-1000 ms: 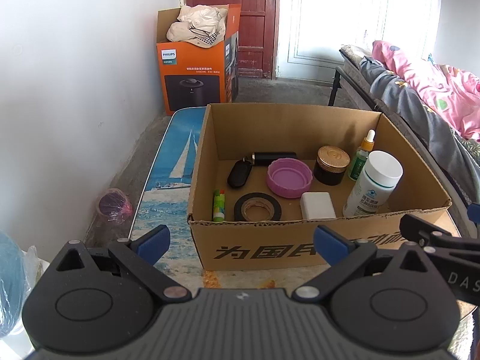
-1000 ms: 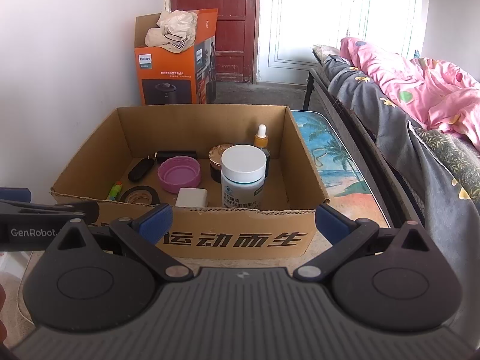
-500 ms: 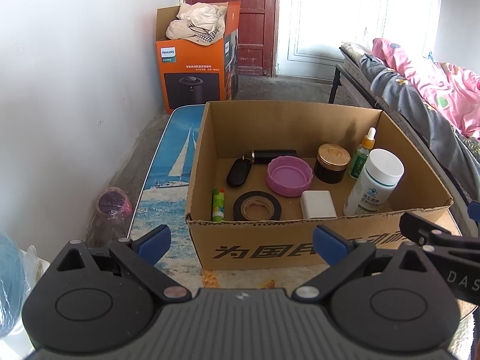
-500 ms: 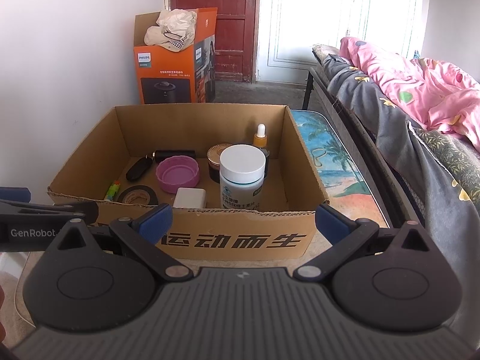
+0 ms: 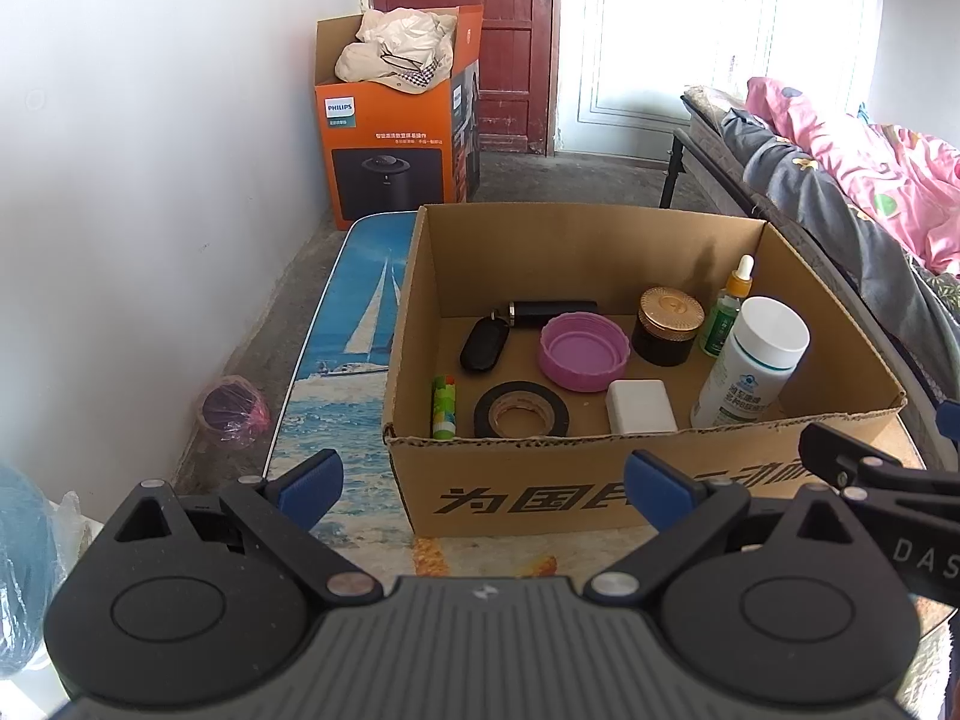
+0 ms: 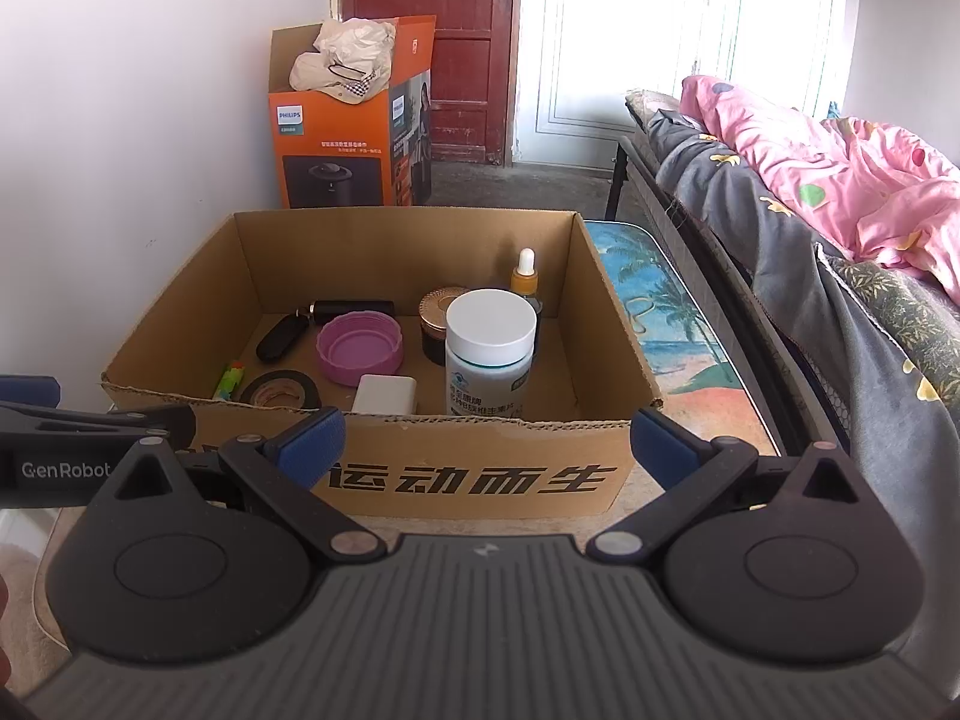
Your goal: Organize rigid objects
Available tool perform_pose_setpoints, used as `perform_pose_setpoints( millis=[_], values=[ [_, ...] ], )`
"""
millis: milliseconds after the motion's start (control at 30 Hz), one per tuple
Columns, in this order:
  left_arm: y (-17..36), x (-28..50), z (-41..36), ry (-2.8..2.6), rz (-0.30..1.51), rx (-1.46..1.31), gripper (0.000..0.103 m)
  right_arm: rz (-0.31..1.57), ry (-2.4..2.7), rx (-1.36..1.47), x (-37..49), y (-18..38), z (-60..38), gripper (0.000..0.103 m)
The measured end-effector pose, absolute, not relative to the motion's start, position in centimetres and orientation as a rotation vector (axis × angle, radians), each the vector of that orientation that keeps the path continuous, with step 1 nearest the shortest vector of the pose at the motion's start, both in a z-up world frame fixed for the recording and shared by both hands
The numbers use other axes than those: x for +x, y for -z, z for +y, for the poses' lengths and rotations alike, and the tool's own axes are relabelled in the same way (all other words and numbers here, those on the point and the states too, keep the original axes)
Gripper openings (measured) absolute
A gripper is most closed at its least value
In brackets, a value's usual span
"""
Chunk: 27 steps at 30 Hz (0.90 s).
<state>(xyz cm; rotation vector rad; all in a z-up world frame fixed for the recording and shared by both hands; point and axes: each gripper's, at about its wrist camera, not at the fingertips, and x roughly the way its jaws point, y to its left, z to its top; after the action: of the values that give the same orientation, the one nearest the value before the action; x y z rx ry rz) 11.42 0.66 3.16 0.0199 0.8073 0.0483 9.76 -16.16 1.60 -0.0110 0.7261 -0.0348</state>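
Both hand-held grippers are held back from the cardboard box [image 5: 600, 498], which stands on a surface printed with a seaside scene [image 5: 354, 360]. The left hand-held gripper [image 5: 483, 483] and the right hand-held gripper [image 6: 483, 441] are each seen with fingers spread wide and nothing between them.

The rigid objects are all found inside the box: a white-capped bottle [image 5: 753, 366], a dropper bottle [image 5: 729, 309], a gold-lidded jar [image 5: 667, 327], a pink lid [image 5: 582, 351], a white block [image 5: 639, 407], a tape roll [image 5: 521, 411], a green tube [image 5: 444, 408], a black fob [image 5: 483, 343] and a black cylinder [image 5: 552, 312].

Two stages are fitted equally: items gathered and finished, or items awaiting removal or sorting. No further move is settled.
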Motion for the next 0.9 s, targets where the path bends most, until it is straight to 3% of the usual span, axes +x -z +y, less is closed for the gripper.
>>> perform_pose_setpoints(
  millis=[900],
  values=[
    [-3.66, 10.89, 0.46, -0.06, 0.802, 0.03, 0.1, 0.731, 0.036, -0.009, 9.5, -1.83, -15.96, 0.102]
  ],
)
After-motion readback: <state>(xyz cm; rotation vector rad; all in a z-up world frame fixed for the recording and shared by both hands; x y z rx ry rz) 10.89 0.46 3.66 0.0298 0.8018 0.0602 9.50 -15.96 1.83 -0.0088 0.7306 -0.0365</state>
